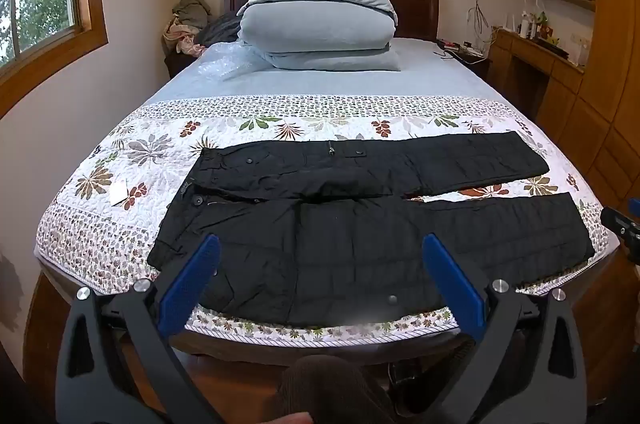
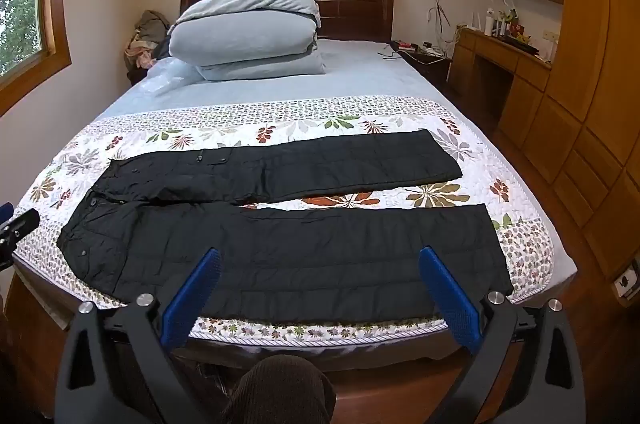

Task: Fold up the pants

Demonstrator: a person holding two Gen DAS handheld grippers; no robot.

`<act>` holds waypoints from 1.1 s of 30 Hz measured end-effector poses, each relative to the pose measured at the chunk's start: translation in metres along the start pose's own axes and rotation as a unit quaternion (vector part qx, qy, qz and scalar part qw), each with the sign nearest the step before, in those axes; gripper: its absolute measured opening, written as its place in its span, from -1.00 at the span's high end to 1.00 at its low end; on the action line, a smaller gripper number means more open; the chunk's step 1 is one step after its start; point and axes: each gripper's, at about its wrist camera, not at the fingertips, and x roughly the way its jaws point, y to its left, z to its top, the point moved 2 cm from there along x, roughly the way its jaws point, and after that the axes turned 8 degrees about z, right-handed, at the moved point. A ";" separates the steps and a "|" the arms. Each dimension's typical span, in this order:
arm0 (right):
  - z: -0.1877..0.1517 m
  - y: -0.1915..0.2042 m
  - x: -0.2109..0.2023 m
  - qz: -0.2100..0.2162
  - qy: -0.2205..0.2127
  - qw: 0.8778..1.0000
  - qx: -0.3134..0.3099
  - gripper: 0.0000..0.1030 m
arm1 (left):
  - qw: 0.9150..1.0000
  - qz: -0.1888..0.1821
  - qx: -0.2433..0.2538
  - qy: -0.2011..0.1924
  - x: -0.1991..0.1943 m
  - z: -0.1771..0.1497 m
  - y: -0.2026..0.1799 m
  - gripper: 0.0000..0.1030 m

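Left wrist view shows the black quilted pants (image 1: 360, 224) lying flat and unfolded across the floral quilted bedspread (image 1: 120, 191) at the foot of the bed, long axis running side to side: waistband left, leg ends right, legs parted. The left tongs (image 1: 320, 260) stand wide open and empty over the near leg's waist end; the right tongs (image 2: 320, 268) hover just as wide and empty nearer the hems. No readable labels or writing show.

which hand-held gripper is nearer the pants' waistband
Left. The left hand-held gripper hovers open over the waist end of the pants; the right hand-held gripper hovers open nearer the leg cuffs.
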 end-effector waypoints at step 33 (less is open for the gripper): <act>0.001 -0.003 -0.001 -0.002 -0.003 1.000 0.006 -0.94 | 1.000 0.000 -0.001 0.000 0.000 -0.001 0.002 -0.96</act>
